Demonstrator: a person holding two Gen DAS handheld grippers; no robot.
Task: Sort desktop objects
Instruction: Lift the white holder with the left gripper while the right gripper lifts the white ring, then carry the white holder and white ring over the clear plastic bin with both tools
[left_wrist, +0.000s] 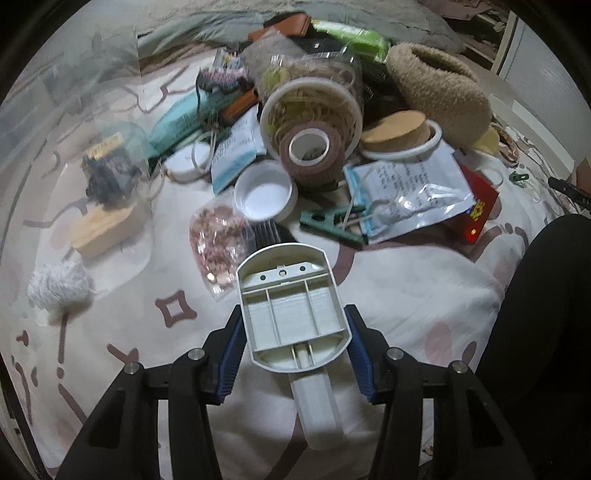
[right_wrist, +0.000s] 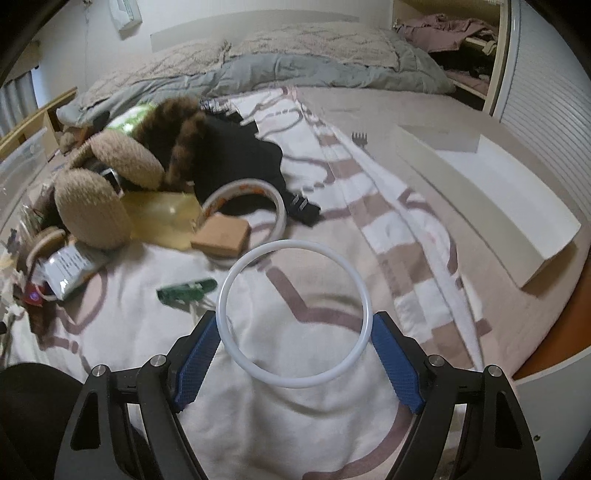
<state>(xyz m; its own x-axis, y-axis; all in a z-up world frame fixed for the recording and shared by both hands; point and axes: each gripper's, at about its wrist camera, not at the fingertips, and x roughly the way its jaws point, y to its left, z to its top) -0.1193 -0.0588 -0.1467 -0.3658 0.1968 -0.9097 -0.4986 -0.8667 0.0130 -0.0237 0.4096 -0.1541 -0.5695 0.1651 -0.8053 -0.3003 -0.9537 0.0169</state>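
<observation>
The left gripper (left_wrist: 293, 349) is clamped on a white plastic brush-like tool (left_wrist: 291, 310). Both blue pads (left_wrist: 232, 354) press its sides, its hollow ribbed back faces the camera, and its handle runs down toward the near edge. Dark bristles poke out past its far end, just beside a clear bag of pinkish bits (left_wrist: 216, 243) on its left.

Farther out is the main pile: a white lid (left_wrist: 266, 194) lying open side up, then a brown tape roll (left_wrist: 309, 149) leaning on a clear jar of rubber bands (left_wrist: 312, 99). Right of the lid there's a green clothespin (left_wrist: 332, 223) on a silver foil pouch (left_wrist: 417, 192), with a cork lid (left_wrist: 397, 133) and a fuzzy tan slipper (left_wrist: 439, 85) behind. Off to the left sit a white pompom (left_wrist: 61, 286) and a clear bin (left_wrist: 74, 129) with stuff inside.

The right gripper (right_wrist: 293, 354) is grasping a thin white ring (right_wrist: 293, 314), with a pad on each side of it, held up over the patterned blanket (right_wrist: 314, 413). Beyond it on the left lie a green strip thing (right_wrist: 186, 290), a tan block (right_wrist: 221, 236) and a bigger white hoop (right_wrist: 251, 206) resting on black clothing (right_wrist: 236, 155). Far right lies a long white box lid (right_wrist: 487, 206), well apart from everything.
</observation>
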